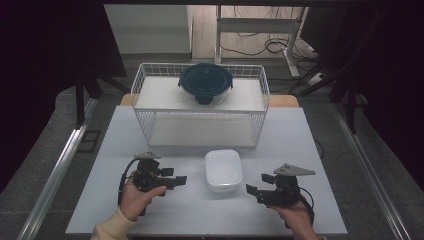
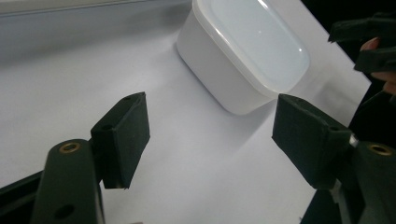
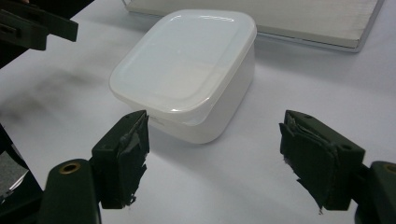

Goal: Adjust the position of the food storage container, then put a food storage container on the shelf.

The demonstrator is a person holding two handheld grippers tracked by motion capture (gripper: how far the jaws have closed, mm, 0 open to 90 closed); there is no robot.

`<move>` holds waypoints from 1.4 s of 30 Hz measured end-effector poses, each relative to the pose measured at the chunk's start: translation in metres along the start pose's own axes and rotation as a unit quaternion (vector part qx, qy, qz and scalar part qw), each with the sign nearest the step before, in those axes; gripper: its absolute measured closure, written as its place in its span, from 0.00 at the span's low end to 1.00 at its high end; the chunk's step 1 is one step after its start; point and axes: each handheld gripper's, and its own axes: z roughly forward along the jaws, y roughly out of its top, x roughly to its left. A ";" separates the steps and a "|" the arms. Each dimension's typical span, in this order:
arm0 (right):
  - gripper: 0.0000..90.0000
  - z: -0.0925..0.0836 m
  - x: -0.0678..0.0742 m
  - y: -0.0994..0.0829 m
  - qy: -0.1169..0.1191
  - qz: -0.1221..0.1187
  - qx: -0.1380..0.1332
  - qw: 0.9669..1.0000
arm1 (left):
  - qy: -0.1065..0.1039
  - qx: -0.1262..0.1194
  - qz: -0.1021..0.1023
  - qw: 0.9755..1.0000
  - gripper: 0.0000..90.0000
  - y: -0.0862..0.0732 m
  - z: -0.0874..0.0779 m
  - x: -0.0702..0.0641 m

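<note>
Both the left gripper (image 1: 181, 180) and the right gripper (image 1: 251, 189) stand released, flanking the white box (image 1: 223, 170); next they likely must close in and grasp it.

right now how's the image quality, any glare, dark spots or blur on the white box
High view: dim, dark at the sides, the white box small but clear. Left gripper view: soft sheen on its lid, faint shadow at its base, the left tongs slightly soft up close. Right gripper view: bright glare streaks along the lid's far edge, box sharp, frayed pads crisp.
</note>
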 end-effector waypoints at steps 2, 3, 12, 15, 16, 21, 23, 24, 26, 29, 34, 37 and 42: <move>0.26 0.000 -0.001 0.000 -0.001 0.000 0.000 1.000 | 0.007 -0.005 0.001 1.000 0.30 -0.001 -0.002 0.000; 0.26 0.000 -0.001 0.000 0.000 0.001 0.000 1.000 | 0.008 -0.007 0.001 1.000 0.30 -0.002 -0.003 0.000; 0.26 0.000 -0.001 0.000 0.000 0.000 0.000 1.000 | 0.010 -0.016 0.002 1.000 0.31 -0.003 -0.005 0.000; 0.26 0.000 -0.001 0.000 0.001 0.002 0.000 1.000 | 0.010 -0.018 0.002 1.000 0.30 -0.003 -0.004 -0.001; 0.26 0.000 -0.001 0.000 0.001 0.003 -0.001 1.000 | 0.010 -0.020 0.001 1.000 0.30 -0.002 -0.004 -0.001; 0.27 -0.003 -0.001 0.003 0.003 0.005 0.001 1.000 | 0.005 -0.027 -0.005 1.000 0.31 -0.001 -0.002 -0.001; 0.27 -0.004 -0.001 0.006 0.007 0.007 -0.001 1.000 | -0.001 -0.029 -0.010 1.000 0.31 0.000 -0.001 -0.001; 0.28 -0.005 -0.001 0.007 0.009 0.008 -0.001 1.000 | -0.002 -0.031 -0.013 0.999 0.31 0.001 -0.001 -0.001; 0.28 -0.006 -0.001 0.012 0.011 0.012 0.001 1.000 | -0.002 -0.032 -0.018 0.999 0.31 0.003 0.001 -0.002; 0.28 -0.004 -0.002 0.023 0.015 0.020 0.005 1.000 | -0.001 -0.033 -0.019 0.999 0.31 0.009 0.008 -0.005; 0.29 -0.001 0.003 0.047 0.016 0.015 0.007 1.000 | -0.003 -0.032 -0.022 0.999 0.32 0.021 0.019 -0.007; 0.30 0.002 0.006 0.059 0.021 0.017 0.008 1.000 | -0.002 -0.035 -0.019 0.999 0.34 0.028 0.021 -0.009; 0.31 0.011 0.002 0.069 0.022 0.026 0.012 0.999 | -0.007 -0.037 -0.032 0.999 0.34 0.032 0.024 -0.007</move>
